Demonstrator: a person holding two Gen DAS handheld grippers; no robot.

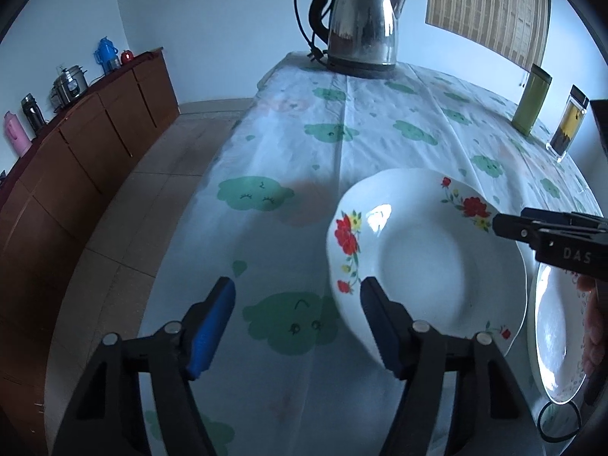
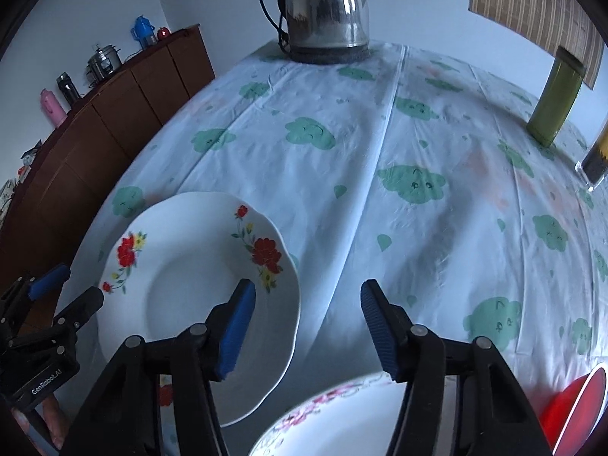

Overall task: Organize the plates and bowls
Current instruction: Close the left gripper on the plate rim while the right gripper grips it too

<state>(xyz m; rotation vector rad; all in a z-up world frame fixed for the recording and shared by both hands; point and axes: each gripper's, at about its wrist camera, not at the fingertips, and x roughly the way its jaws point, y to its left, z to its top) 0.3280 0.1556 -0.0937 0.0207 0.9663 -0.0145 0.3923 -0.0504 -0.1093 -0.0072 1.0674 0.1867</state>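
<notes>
A white plate with red flowers (image 1: 425,258) lies on the tablecloth; it also shows in the right wrist view (image 2: 190,288). My left gripper (image 1: 296,326) is open and empty, its right finger over the plate's near left rim. My right gripper (image 2: 307,330) is open and empty, its left finger above the plate's right rim; it enters the left wrist view as a black arm at the right edge (image 1: 551,235). A second white plate with pink flowers (image 2: 342,418) sits below my right gripper, also visible in the left wrist view (image 1: 558,342). A red bowl (image 2: 570,414) sits at the lower right.
A steel kettle (image 1: 361,26) stands at the table's far end. A green canister (image 1: 532,98) and a clear jar (image 1: 568,129) stand at the far right. A brown cabinet (image 1: 76,144) with flasks lines the left wall. The table's left edge drops to the floor.
</notes>
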